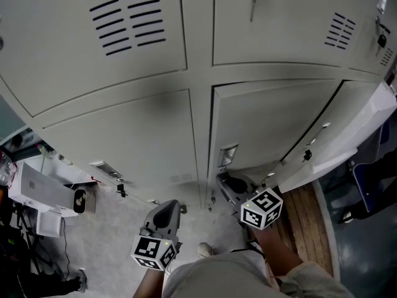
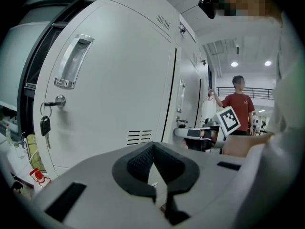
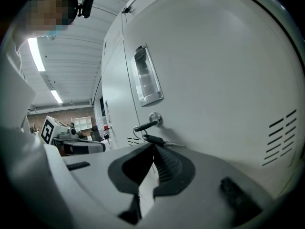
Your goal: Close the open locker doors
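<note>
The bank of pale grey lockers (image 1: 155, 135) stands on the floor, two rows showing in the head view. In the lower row, toward the right edge of that view, one open locker door (image 1: 350, 135) is swung well out from its dark compartment, over a strip of wooden planks (image 1: 304, 219) on the floor. It is plain grey sheet metal, its inner face toward the camera.

The neighbouring lower door (image 3: 214, 70) looks shut against its frame. It has a recessed clear handle (image 3: 147, 78), a key in the lock (image 3: 148, 122) and vent slots (image 3: 280, 140) low down.

The right tongs (image 1: 228, 184) point at this door just below the lock, with the jaws pressed together and nothing between them. The left tongs (image 1: 166, 215) are held lower and further left, in front of another shut door (image 2: 114, 80) with a key (image 2: 45, 126) hanging from its lock. Their jaws are also fully together and empty. A person in a red shirt (image 2: 241, 108) stands far down the row.
</note>
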Action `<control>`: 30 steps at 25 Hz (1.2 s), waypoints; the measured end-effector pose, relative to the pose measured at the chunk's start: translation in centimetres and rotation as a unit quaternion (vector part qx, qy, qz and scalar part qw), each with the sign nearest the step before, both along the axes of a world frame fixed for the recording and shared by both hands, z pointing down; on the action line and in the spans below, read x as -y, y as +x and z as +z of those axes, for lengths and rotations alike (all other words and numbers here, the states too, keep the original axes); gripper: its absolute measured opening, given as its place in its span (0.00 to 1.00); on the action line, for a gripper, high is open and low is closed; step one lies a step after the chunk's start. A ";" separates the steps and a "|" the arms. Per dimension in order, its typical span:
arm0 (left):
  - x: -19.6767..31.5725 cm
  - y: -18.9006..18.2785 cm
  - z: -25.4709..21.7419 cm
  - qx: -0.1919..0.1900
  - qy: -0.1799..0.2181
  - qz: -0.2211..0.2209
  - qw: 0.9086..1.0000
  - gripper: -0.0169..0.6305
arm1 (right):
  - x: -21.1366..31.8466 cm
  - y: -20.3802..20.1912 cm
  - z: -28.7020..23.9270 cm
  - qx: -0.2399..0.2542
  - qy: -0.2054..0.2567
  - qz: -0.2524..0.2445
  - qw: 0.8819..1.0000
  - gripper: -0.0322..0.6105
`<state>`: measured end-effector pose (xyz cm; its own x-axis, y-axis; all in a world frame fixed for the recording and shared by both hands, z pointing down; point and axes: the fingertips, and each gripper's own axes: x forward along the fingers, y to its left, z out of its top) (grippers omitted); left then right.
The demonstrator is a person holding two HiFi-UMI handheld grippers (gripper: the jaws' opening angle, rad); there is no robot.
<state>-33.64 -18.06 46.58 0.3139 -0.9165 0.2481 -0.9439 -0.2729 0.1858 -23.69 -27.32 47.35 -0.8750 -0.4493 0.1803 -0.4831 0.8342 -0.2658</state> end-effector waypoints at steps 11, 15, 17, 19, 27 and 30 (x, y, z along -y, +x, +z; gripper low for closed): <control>-0.3 -1.0 0.1 0.002 -0.002 -0.015 1.000 0.05 | 1.0 -0.8 0.1 -0.001 0.000 -0.004 1.000 0.09; -0.5 -1.2 0.1 0.002 -0.003 -0.019 1.000 0.05 | 1.3 -0.9 0.3 -0.002 0.000 -0.004 1.000 0.09; -0.5 -1.4 0.2 0.002 -0.004 -0.022 1.000 0.05 | 1.5 -1.0 0.3 -0.002 0.000 -0.004 1.000 0.09; -0.6 -1.6 0.3 0.002 -0.004 -0.025 1.000 0.05 | 1.7 -1.0 0.4 -0.003 0.000 -0.003 1.000 0.09; -0.7 -1.8 0.4 0.000 -0.007 -0.029 1.000 0.05 | 2.0 -1.1 0.4 -0.005 0.008 -0.007 1.000 0.09; -0.7 -1.8 0.5 -0.001 -0.007 -0.031 0.999 0.05 | 2.0 -1.1 0.4 -0.005 0.009 -0.008 1.000 0.09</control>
